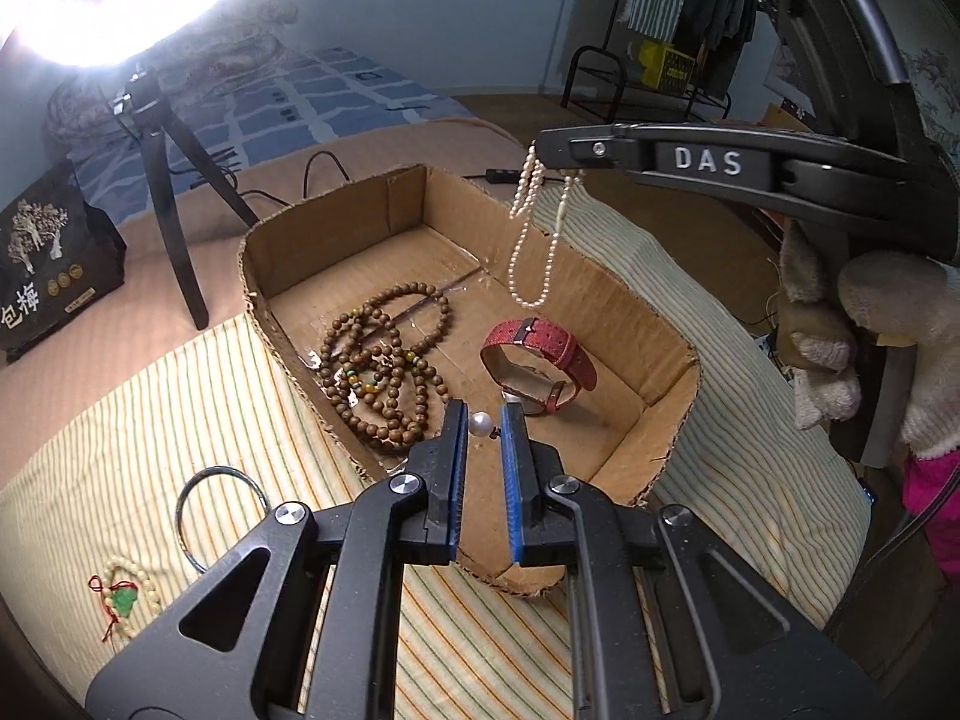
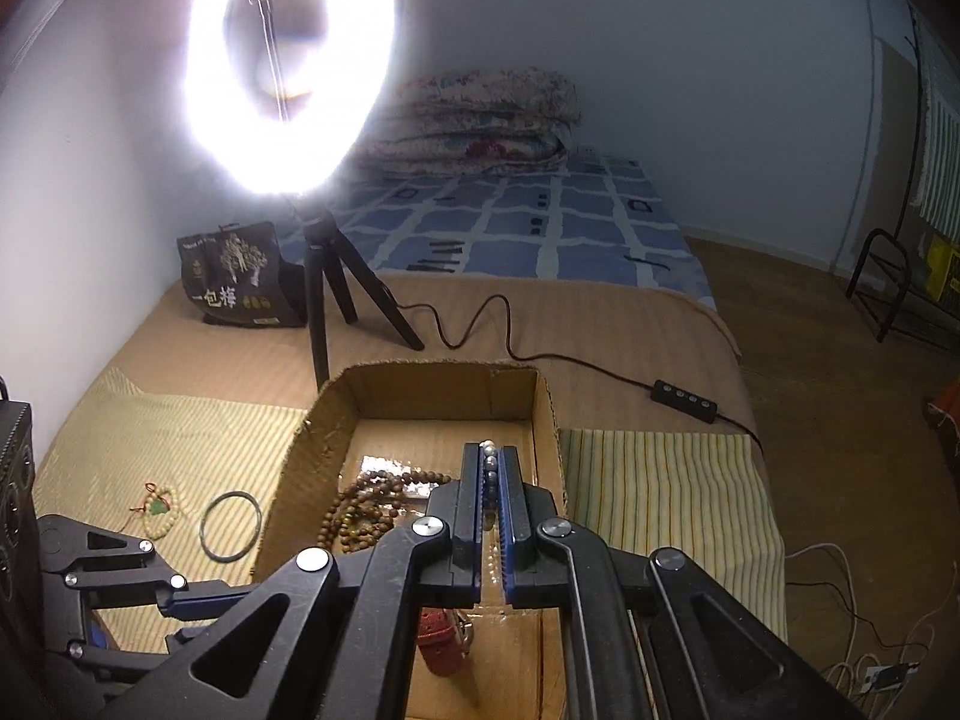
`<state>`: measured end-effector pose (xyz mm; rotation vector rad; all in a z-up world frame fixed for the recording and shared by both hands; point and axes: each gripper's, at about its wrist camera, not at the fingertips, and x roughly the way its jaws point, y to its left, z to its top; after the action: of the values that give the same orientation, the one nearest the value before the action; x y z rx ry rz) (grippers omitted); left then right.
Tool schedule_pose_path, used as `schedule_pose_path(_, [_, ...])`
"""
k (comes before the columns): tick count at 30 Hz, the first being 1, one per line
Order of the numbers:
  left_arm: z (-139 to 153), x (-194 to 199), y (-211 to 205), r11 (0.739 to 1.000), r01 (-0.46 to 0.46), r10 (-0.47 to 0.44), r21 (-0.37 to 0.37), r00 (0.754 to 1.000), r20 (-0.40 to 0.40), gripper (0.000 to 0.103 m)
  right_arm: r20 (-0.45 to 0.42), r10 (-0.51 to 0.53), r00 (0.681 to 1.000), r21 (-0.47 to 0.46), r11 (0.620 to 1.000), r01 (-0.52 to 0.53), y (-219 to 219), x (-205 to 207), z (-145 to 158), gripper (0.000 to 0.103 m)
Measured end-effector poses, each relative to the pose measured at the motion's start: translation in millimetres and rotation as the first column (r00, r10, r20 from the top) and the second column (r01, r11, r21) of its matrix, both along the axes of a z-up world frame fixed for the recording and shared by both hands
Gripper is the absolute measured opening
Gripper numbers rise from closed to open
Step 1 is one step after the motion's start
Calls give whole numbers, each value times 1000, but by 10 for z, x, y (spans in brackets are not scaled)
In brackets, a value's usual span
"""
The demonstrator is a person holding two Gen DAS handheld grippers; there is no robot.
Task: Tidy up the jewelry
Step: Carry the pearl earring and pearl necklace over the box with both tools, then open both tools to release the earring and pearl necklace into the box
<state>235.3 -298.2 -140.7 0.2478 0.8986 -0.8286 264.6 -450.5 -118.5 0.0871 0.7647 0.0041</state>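
A cardboard box (image 1: 624, 294) lies on a striped cloth. Inside it are a brown wooden bead string (image 1: 384, 366) and a red-strapped watch (image 1: 540, 360). My right gripper (image 1: 555, 159) is shut on a pearl necklace (image 1: 534, 240) that hangs over the box; in the right wrist view the pearls (image 2: 490, 468) sit between its fingers. My left gripper (image 1: 482, 420) is open just above the box's near wall, and a single white pearl (image 1: 481, 423) with a small dark piece beside it shows between its tips; whether it touches them is unclear.
On the cloth left of the box lie a dark bangle ring (image 1: 219, 510) and a pale bead bracelet with a green pendant (image 1: 126, 597). A ring-light tripod (image 1: 171, 180) and a black bag (image 1: 45, 264) stand behind. A plush toy (image 1: 870, 330) is at right.
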Motion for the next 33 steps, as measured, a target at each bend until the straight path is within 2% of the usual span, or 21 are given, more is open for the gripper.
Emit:
schedule_pose_path(10, [-111, 24, -38, 1000, -2, 2, 11, 1000, -26, 9, -41, 0, 999, 17, 1000, 1, -34, 104, -191, 1])
schedule_pose_path(23, [-116, 34, -26, 1000, -4, 5, 10, 1000, -26, 9, -59, -2, 998, 30, 1000, 4, -38, 125, -242, 3])
schedule_pose_path(24, [-112, 31, -27, 1000, -4, 4, 11, 1000, -26, 9, -60, -3, 998, 29, 1000, 5, -38, 124, -244, 6])
schedule_pose_path(26, [-103, 27, -29, 1000, -6, 6, 14, 1000, -25, 10, -50, -13, 999, 23, 1000, 15, -40, 113, -234, 26])
schedule_pose_path(28, [-101, 25, -29, 1000, -9, 10, 21, 1000, -25, 12, -45, -20, 999, 25, 999, 22, -48, 100, -226, 29])
schedule_pose_path(30, [-92, 20, -23, 1000, -14, 14, 20, 1000, -21, 39, -46, -32, 998, 30, 999, 33, -64, 83, -222, 35])
schedule_pose_path(32, [-72, 6, -4, 1000, -20, 20, 13, 1000, -11, 46, -39, -44, 998, 22, 999, 45, -70, 51, -204, 59])
schedule_pose_path(33, [-66, 2, -2, 1000, -19, 19, 13, 1000, -10, 46, -34, -49, 998, 17, 999, 49, -72, 39, -193, 64])
